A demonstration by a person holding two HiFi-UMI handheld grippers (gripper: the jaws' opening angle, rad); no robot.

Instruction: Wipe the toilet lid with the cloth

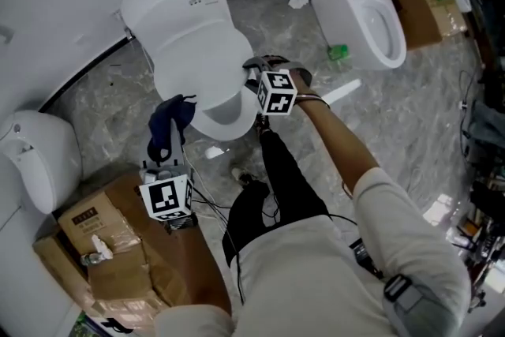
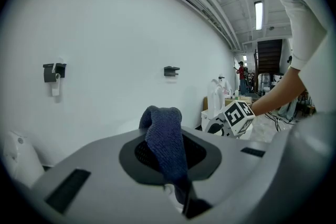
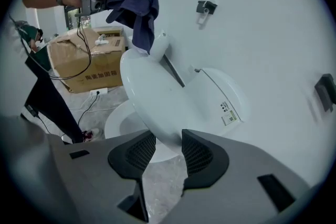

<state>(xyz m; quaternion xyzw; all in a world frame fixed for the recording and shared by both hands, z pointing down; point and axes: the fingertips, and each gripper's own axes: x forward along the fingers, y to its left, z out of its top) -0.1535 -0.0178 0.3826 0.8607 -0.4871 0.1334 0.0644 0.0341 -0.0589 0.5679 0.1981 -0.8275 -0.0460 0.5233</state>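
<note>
While the left gripper [image 1: 163, 155] stays out to the side, look at what it carries: jaws closed tight on the dark blue cloth [image 2: 164, 139], which bunches up past the tips and flops over. It's soft, light stuff and limp as anything, so I'd say a pinch on the gathered middle suits it and leaves a loose fold free to press flat.

Over to the right gripper [image 3: 169, 139]: jaws partly apart, with the front rim of the toilet lid [image 3: 157, 86] sitting in the gap. The pads don't look to be squeezing it. The lid stands tilted, half-raised over the bowl [image 3: 116, 119]. It's hard, glossy plastic on a hinge and slippery by the look of it, so the thin front rim is the place to take it. What's in the bowl I can't tell.

Just behind the left gripper sits an open cardboard box [image 1: 126, 264] with something crumpled and white lying on top.
</note>
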